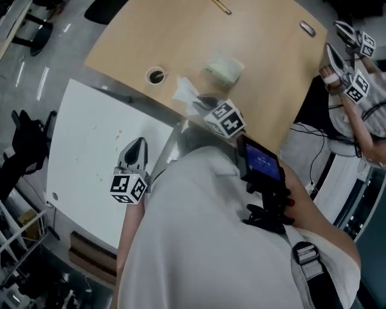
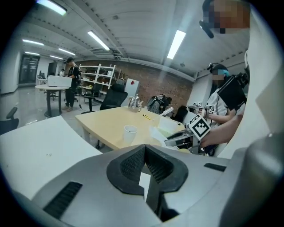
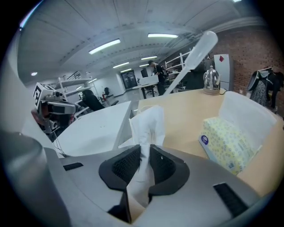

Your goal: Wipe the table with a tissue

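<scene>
A white tissue (image 3: 148, 126) stands up between the pads of my right gripper (image 3: 143, 148), which is shut on it. In the head view that gripper (image 1: 200, 104) holds the tissue (image 1: 184, 90) above the near edge of the wooden table (image 1: 181, 36). Just beyond it lies the yellow-green tissue pack (image 1: 224, 68), which is at the right in the right gripper view (image 3: 228, 144). My left gripper (image 1: 137, 143) hangs over the white table (image 1: 78, 133) with its jaws together and nothing in them (image 2: 144, 148). A few small spots (image 1: 100, 175) mark the white table.
A paper cup (image 1: 156, 76) stands on the wooden table near its left edge, left of the tissue. A pen (image 1: 221, 6) lies at the far side. Another person with two grippers (image 1: 353, 78) sits at the right. A phone mount (image 1: 262, 163) hangs on my chest.
</scene>
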`<state>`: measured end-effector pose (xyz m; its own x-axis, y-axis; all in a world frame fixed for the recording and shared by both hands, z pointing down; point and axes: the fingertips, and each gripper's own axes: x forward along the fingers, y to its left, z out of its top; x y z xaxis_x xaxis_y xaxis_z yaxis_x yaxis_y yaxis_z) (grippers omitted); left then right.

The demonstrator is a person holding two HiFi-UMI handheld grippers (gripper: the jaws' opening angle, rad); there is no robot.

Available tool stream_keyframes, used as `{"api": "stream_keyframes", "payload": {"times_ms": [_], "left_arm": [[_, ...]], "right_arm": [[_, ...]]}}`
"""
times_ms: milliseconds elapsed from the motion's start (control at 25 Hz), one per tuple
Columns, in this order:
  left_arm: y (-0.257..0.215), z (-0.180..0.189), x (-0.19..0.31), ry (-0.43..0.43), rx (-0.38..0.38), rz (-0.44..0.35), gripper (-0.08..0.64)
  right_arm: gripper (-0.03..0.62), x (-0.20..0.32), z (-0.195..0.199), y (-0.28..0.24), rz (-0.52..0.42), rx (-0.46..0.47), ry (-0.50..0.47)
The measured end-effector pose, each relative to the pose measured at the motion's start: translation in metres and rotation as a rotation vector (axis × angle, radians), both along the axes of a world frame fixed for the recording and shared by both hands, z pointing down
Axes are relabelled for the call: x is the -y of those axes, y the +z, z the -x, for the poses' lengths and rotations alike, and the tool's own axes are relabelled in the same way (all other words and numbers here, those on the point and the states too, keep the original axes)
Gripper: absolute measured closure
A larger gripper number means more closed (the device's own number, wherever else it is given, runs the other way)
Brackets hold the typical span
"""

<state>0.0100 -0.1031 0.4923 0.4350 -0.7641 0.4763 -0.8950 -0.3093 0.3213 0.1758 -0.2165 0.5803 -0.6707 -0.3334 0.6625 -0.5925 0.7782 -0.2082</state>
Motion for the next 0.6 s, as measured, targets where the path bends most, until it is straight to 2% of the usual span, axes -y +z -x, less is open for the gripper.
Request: {"api": "stream_keyframes", "payload": {"times_ms": [280, 600], "left_arm": [[-0.007, 0.029, -0.024, -0.150, 0.030, -0.026, 0.554], [-0.010, 0.052, -0.077, -0.307, 0.090, -0.012, 0.554]], "right_arm": [[0.517, -0.019, 0.040, -0.027, -0.038, 0.053, -0.182], [0.517, -0.062, 0.107, -0.026, 0.001, 0.147, -0.381]]}}
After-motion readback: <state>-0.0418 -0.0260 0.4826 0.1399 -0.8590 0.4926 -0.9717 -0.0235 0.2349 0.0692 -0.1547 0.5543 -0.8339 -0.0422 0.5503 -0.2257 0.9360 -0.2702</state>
